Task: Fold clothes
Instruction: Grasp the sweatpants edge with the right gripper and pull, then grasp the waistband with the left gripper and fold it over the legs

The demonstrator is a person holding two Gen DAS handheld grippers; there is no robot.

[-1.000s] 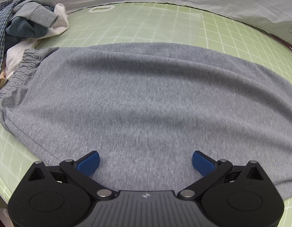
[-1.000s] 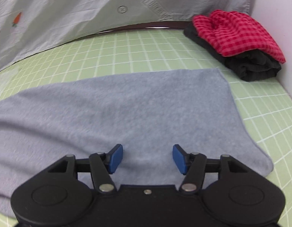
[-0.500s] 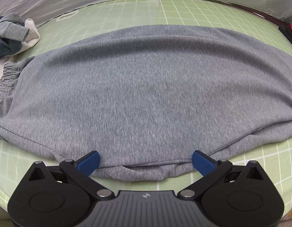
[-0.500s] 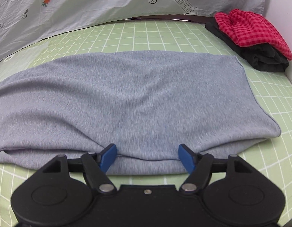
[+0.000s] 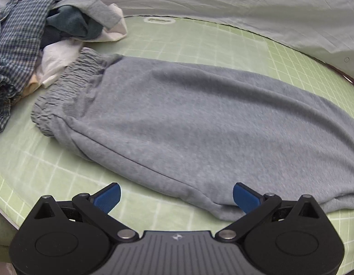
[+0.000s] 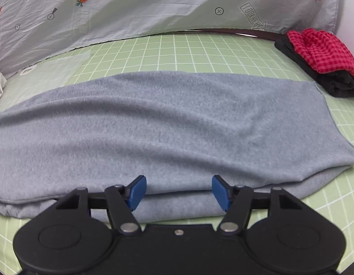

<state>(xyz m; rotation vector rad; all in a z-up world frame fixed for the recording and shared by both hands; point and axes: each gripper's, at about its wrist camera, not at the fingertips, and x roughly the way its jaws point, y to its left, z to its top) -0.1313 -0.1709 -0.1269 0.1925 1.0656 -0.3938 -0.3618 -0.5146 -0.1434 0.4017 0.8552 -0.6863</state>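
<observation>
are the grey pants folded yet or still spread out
Folded once lengthwise, not yet crosswise. The grey pants lie long across the mat, and a second layer shows under their near edge; the waistband is at the left end.

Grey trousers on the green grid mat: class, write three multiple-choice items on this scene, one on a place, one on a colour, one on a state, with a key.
1. Where does the pile of unfolded clothes lie?
A. beside the elastic waistband
B. on top of the trouser legs
C. under the mat

2. What colour is the checked cloth lying on the folded black garment?
A. yellow
B. red
C. white

3. How do the grey trousers lie on the green grid mat?
A. rolled into a ball
B. hanging off a hanger
C. spread flat, doubled lengthwise

Key: 1 A, the left wrist view shows the pile next to the gathered waistband. 2 B, the right wrist view shows red checks on black. 3 C, a second layer shows under the near edge by the right gripper, whose jaws are closing without yet pressing on the fabric.
</observation>
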